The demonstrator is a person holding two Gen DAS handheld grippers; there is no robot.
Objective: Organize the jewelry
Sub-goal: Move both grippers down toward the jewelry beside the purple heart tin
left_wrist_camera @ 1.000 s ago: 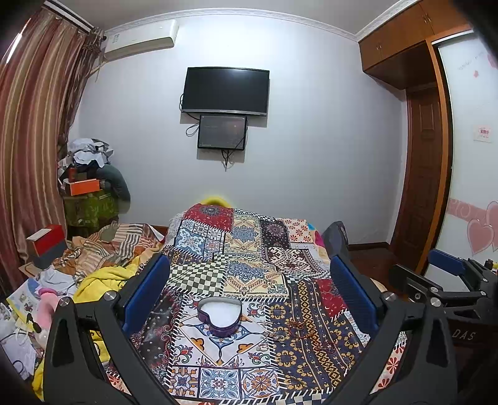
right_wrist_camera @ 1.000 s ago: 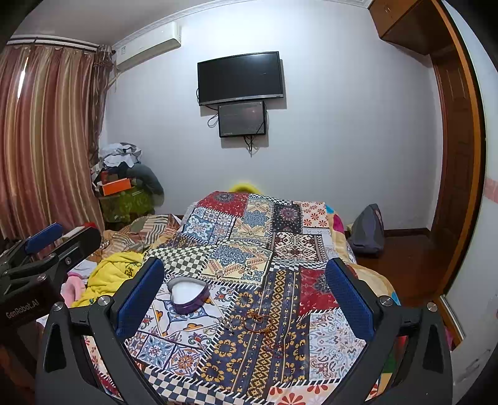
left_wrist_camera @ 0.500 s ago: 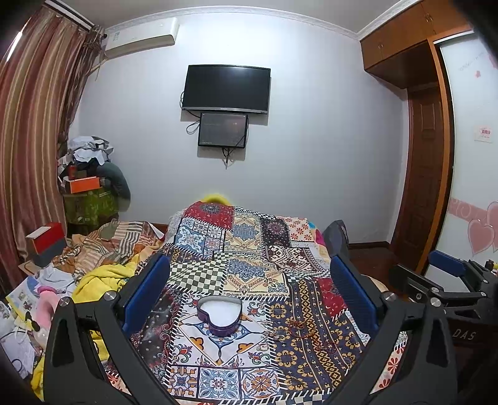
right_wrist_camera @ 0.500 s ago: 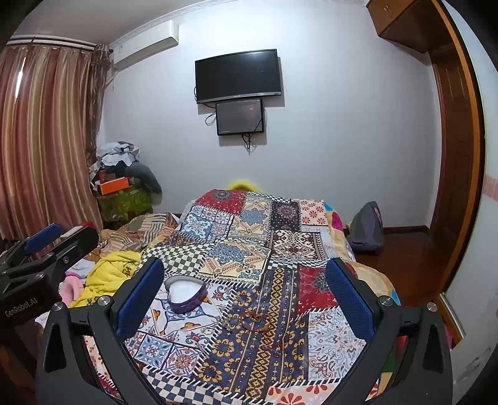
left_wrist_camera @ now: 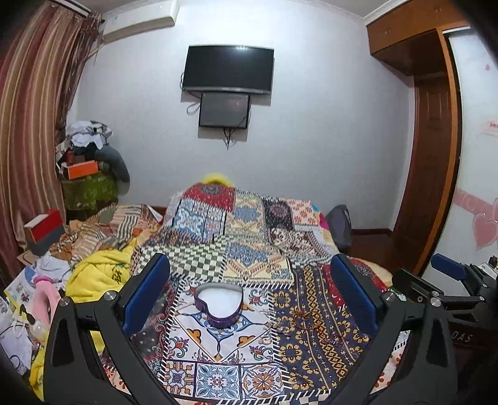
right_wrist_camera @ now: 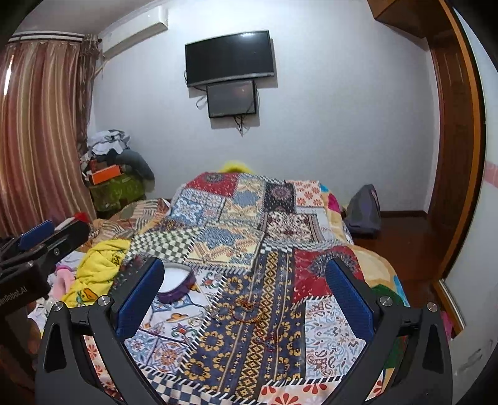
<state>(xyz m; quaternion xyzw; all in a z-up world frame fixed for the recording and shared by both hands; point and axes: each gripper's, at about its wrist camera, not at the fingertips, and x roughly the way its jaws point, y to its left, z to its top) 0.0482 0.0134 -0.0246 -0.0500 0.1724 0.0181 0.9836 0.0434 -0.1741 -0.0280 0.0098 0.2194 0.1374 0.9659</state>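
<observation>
Both claws up over the near end of the bed, both spread wide, nothing between the pads. Left gripper point(left_wrist_camera: 249, 293) framing the box point(left_wrist_camera: 218, 306) dead centre; right gripper point(right_wrist_camera: 244, 296) framing the dark blue strip of the quilt point(right_wrist_camera: 236, 218).

Just past the fingertips: heart-shaped box, purple wall, white inside, lid off, sitting flat on a pale floral patch of the quilt. In the right view, half hidden behind the left blue pad point(right_wrist_camera: 140, 299), only its right lobe showing.

Right of the box, on the blue-and-yellow strip: jewelry point(right_wrist_camera: 249, 311), thin reddish chains or bracelets, loose and tangled, lying apart from the box and outside it. Too fine to count or tell piece from piece. Same tangle in the left view, beside the right pad.

Off to the side in each view, the other claw hanging level, blue tip forward.

Further left, a yellow blanket point(left_wrist_camera: 96, 274) heaped at the quilt's edge, pink things and papers below it. Beyond that, striped cloth, a red box point(left_wrist_camera: 43, 222), a pile of clothes in the corner by the curtain point(left_wrist_camera: 28, 124).

Far right, a grey bag point(right_wrist_camera: 362, 210) on the floor against the wall, wooden door beside it.

On the far wall: a TV point(left_wrist_camera: 228, 69), smaller screen under it, air conditioner point(left_wrist_camera: 140, 17) up near the ceiling.
</observation>
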